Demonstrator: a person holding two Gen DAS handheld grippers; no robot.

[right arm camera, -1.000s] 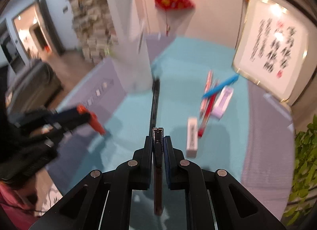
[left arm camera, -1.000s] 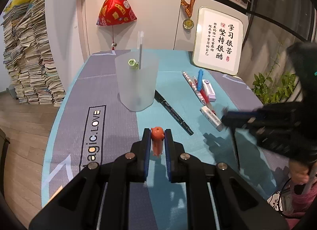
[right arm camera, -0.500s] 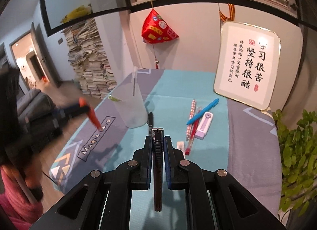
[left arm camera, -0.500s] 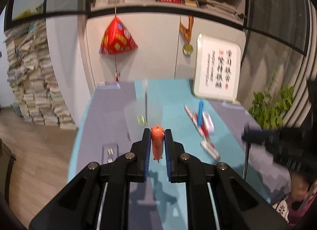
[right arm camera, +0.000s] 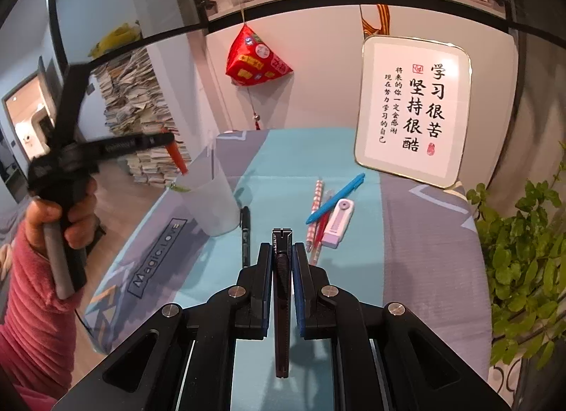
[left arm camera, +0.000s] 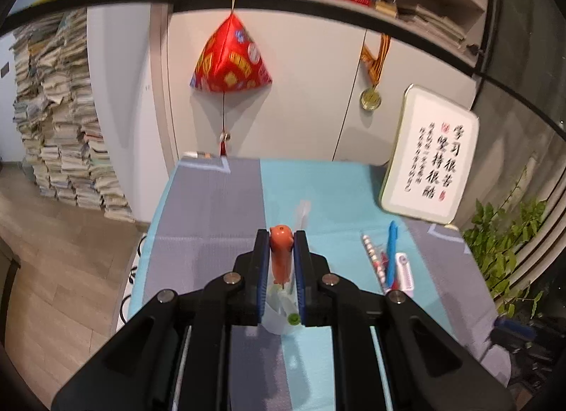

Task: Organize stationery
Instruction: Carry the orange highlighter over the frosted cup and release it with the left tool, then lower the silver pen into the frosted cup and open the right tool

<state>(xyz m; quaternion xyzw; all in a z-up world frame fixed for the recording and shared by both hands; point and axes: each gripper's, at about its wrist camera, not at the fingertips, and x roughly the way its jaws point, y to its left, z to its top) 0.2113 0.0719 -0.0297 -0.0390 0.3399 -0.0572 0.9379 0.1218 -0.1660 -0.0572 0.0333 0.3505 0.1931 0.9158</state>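
left tongs [left arm camera: 280,255] clamped on orange pen [left arm camera: 280,255], held tip-down over the mouth of the frosted cup [right arm camera: 208,204] on the table [right arm camera: 424,234]; right tongs [right arm camera: 282,259] clamped on black utility knife [right arm camera: 282,290], above table, near black marker [right arm camera: 245,234].

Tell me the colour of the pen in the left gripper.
Orange pen, clearest in the left wrist view, clamped in the left gripper.

The cup [left arm camera: 279,319] is mostly hidden behind the left gripper [left arm camera: 280,252]. The far marker [right arm camera: 245,234] end is hidden behind the right gripper [right arm camera: 282,255].
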